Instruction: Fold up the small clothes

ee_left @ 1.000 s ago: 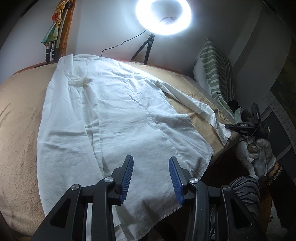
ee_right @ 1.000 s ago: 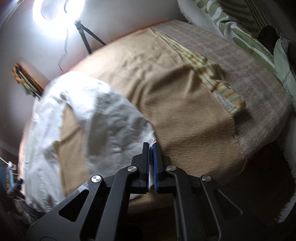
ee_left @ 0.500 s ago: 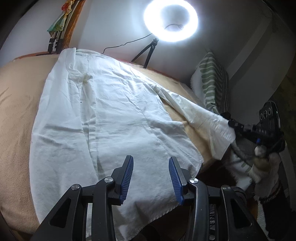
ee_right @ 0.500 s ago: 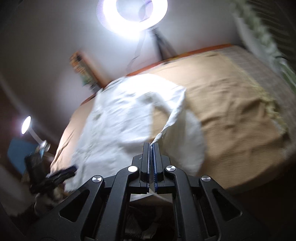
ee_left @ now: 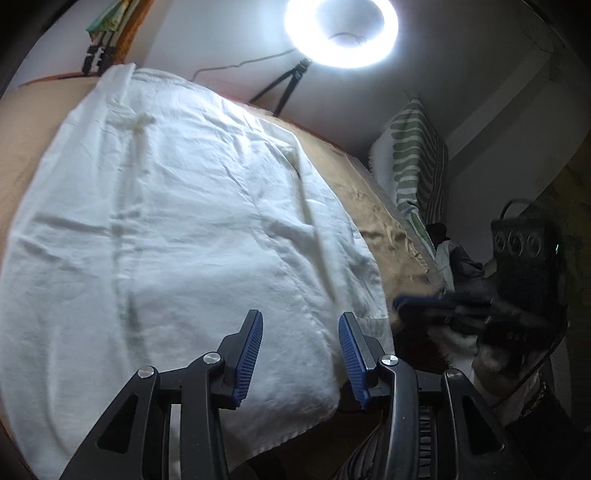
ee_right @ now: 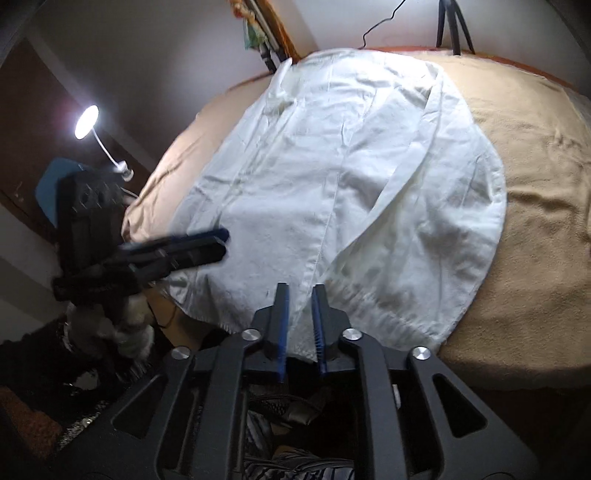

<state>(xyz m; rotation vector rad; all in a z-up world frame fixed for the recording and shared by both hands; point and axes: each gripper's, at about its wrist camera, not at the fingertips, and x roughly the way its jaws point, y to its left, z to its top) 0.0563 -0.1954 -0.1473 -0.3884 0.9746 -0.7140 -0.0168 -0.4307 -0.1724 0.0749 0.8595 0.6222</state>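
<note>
A white shirt (ee_left: 166, 221) (ee_right: 332, 147) lies spread flat on a tan bed cover (ee_left: 373, 206) (ee_right: 535, 184). Its sleeve (ee_right: 399, 166) (ee_left: 314, 206) is laid diagonally across the shirt's body. My right gripper (ee_right: 300, 291) hovers at the near hem with its jaws opening. White cloth shows in the gap, but the pads do not press on it. My left gripper (ee_left: 300, 317) hangs over the hem further left, jaws opening, nothing between them. Each gripper appears blurred in the other's view: the right gripper (ee_left: 399, 306) and the left gripper (ee_right: 221, 243).
A lit ring light (ee_left: 343, 33) on a tripod (ee_right: 450, 26) stands behind the bed. A green-striped pillow (ee_left: 413, 158) leans at the right end. A small desk lamp (ee_right: 86, 122) glows at the left. Dark clutter lies on the floor below the bed's near edge.
The right gripper swung the sleeve from the bare side of the bed over onto the shirt's body, and its jaws have parted. The left gripper drew slightly closer to the hem.
</note>
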